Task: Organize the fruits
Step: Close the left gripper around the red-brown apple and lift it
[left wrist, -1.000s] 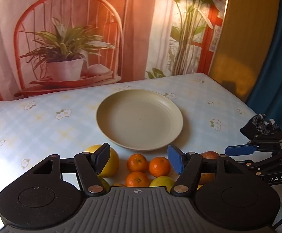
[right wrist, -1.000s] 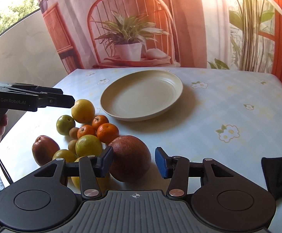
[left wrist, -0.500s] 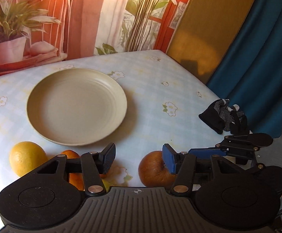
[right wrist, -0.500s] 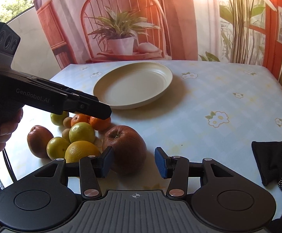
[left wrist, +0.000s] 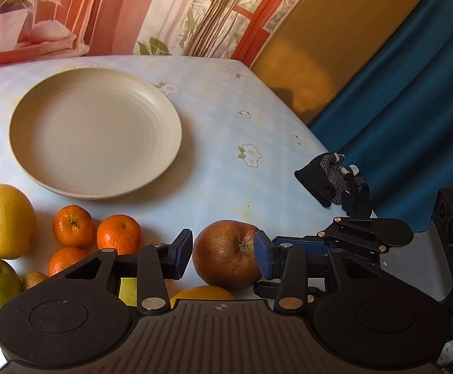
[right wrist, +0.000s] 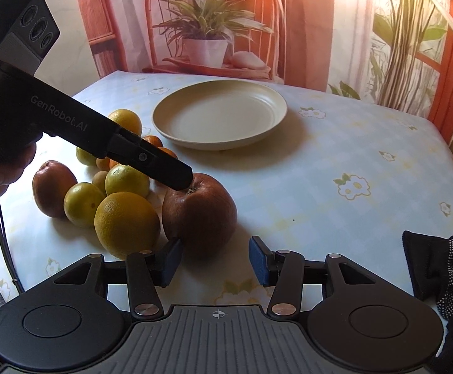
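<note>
Left hand-held gripper (left wrist: 223,253) closing around a brown apple (left wrist: 225,254)

The apple sits on the surface (left wrist: 226,118) beside the pile of oranges (left wrist: 119,233), near the empty plate (left wrist: 95,131). Its jaws flank the apple, the right pad touching, the left just clear. The right hand-held gripper (right wrist: 215,260) hovers close behind, jaws apart, holding nothing.

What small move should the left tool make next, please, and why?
Probably finish closing on the apple, then lift it toward the plate. The left tool straddles the apple with its jaws closing, the plate holds no fruit yet, and the right tool waits open behind the apple.
</note>
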Demonstrator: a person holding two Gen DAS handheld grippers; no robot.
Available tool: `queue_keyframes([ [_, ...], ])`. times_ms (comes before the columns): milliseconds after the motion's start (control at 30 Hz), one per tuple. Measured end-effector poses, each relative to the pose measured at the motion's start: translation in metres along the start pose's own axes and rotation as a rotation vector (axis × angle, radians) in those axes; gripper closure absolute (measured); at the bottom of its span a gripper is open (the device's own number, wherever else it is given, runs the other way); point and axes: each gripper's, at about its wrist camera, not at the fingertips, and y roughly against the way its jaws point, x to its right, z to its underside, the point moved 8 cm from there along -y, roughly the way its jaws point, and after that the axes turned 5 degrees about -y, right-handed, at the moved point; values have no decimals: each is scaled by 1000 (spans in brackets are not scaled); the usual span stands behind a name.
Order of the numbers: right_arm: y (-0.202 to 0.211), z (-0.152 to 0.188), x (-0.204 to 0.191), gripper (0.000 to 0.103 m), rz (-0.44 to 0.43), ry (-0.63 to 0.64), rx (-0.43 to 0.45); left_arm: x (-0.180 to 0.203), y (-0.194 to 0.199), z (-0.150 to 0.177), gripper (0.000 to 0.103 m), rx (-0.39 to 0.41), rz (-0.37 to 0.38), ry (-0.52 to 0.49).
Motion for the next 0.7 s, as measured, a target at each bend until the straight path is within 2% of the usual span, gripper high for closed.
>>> queue_keyframes([
  [133, -7, 3, -1, 59, 2, 27, -25, -6, -4, 2, 59, -2, 26, 60],
  [467, -18, 0, -5, 57, -11, 55, -14, -6, -10, 3, 59, 3, 58, 87],
  [567, -23, -4, -5, 51, -12, 66, -8, -6, -12, 2, 59, 9, 54, 83],
  [700, -25, -6, -4, 51, -21, 62, 5, -14, -17, 0, 59, 6, 55, 129],
])
